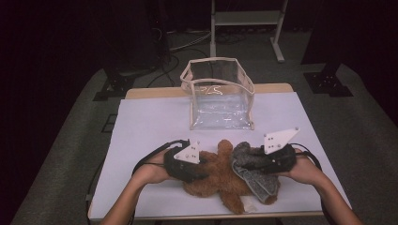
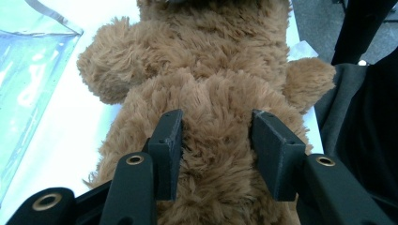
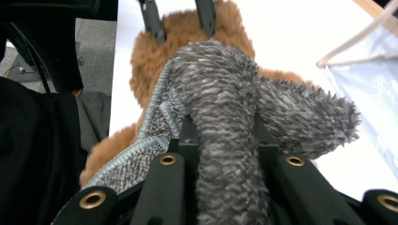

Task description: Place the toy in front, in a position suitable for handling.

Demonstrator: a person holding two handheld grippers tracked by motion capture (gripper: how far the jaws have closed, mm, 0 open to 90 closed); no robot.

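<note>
**Near the table's front edge: both grippers on the plush bear**

Before the clear bag (image 1: pixel 219 96), a brown plush bear (image 1: pixel 220 176) lies on the white table (image 1: pixel 145 126). The left gripper (image 2: pixel 217 140) has its jaws partly apart, sunk into the bear's fur on either side of a fold of the body. The right gripper (image 3: pixel 224 140) is clamped on a grey knitted garment (image 3: pixel 220 93) draped over the bear. Bare table lies open between bear and bag; the bear's lower end sits near the front edge.

Left claw (image 2: pixel 217 150) pinching brown plush bear (image 2: pixel 206 70), clear bag (image 2: pixel 28 75) beside it, white table (image 2: pixel 70 140)
</note>
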